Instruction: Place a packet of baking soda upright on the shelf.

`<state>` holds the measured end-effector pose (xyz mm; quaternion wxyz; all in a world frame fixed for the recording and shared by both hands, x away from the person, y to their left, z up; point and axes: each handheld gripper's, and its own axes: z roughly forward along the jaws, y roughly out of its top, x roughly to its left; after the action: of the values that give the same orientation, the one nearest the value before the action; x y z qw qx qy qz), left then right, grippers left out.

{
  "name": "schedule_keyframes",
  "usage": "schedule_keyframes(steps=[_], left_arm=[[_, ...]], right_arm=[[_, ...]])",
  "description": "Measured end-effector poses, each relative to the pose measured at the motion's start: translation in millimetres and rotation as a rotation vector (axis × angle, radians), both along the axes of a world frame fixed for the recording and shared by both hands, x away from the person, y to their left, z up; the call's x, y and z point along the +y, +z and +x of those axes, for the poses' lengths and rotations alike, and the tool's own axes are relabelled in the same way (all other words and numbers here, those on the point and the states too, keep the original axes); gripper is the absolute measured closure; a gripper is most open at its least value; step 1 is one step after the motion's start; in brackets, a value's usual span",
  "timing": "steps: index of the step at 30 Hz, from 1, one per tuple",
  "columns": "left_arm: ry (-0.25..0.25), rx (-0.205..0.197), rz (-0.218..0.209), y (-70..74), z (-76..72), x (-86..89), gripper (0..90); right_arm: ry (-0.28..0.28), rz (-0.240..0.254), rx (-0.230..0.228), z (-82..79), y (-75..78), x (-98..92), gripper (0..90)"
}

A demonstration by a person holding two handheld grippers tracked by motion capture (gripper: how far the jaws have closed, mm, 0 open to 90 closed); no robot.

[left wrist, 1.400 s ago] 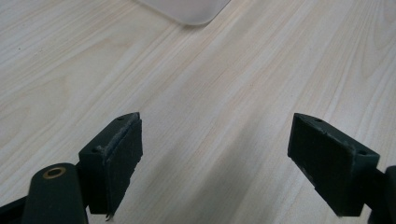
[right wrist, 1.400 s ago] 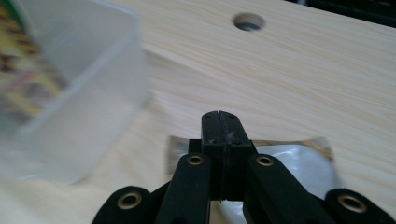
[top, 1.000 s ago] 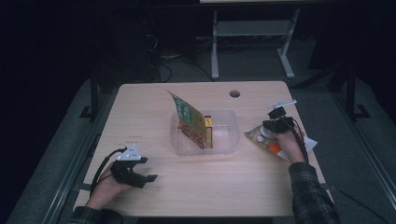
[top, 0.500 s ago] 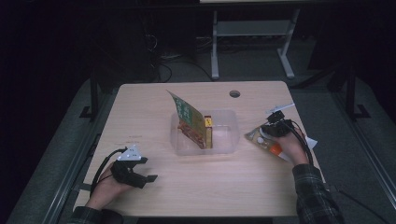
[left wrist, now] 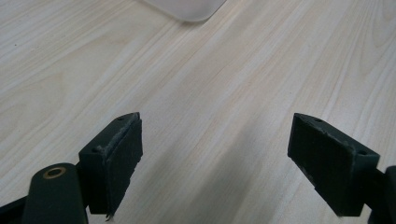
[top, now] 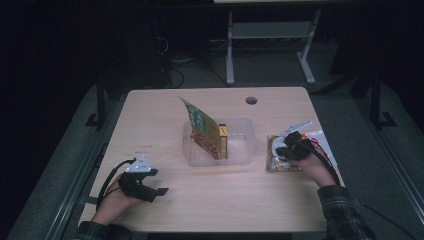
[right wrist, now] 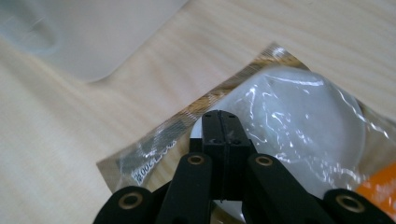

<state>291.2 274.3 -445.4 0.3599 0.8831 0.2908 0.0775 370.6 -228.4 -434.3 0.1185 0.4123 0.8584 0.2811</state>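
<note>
Low in the high view, at lower left, the left gripper (top: pixel 161 190) rests on the table (top: pixel 240 205) with its jaws spread wide and only bare wood between them. Toward the right edge, mid-frame, the right gripper (top: pixel 281 151) has its jaws pressed together over the clear packet (top: pixel 274 159); whether they pinch the film I cannot tell. The packet lies flat, its long axis running up and down the frame, just right of the clear tub (top: pixel 240 150) at centre, where a green packet (top: pixel 202 127) leans.
</note>
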Motion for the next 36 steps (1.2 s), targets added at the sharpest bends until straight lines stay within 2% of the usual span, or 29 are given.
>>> schedule_keyframes(steps=[5, 9, 12, 16, 19, 24, 27, 32, 36], left_arm=[[0.0, 0.0, 0.003, 0.1, -0.1, 0.0, 17.3], [-0.007, -0.001, 0.012, 0.2, 0.4, 0.2, 17.3], [0.002, 0.0, -0.001, 0.2, 0.2, 0.0, 17.3], [-0.003, 0.0, 0.005, 0.3, 0.8, 0.7, 17.3], [-0.001, 0.001, 0.003, -0.2, 0.6, 0.0, 17.3], [-0.003, 0.001, 0.003, -0.6, 0.6, -0.4, 17.3], [-0.01, 0.002, 0.008, -0.5, 0.7, -0.9, 17.3], [-0.009, 0.004, 0.008, -0.8, 0.8, -0.6, 17.3], [-0.011, 0.004, 0.008, -0.5, 0.1, -0.5, 17.3]], right_arm=[[0.034, -0.004, 0.01, -19.3, 1.1, 0.8, 90.0], [0.055, -0.003, 0.015, -27.3, 1.6, -0.1, 90.0], [0.063, -0.016, 0.009, -26.9, 3.1, -2.2, 89.9], [0.044, -0.049, 0.004, -23.7, 3.7, -9.7, 89.9], [0.058, -0.042, 0.009, -23.1, 2.2, -11.9, 89.9], [0.09, -0.074, -0.029, -21.0, 2.0, -4.7, 89.9], [0.093, -0.077, -0.008, -17.9, 1.5, -2.2, 90.0], [0.111, -0.078, -0.015, -20.3, 1.0, -3.1, 90.0], [0.117, -0.075, 0.0, -25.1, 1.5, -1.5, 90.0]])
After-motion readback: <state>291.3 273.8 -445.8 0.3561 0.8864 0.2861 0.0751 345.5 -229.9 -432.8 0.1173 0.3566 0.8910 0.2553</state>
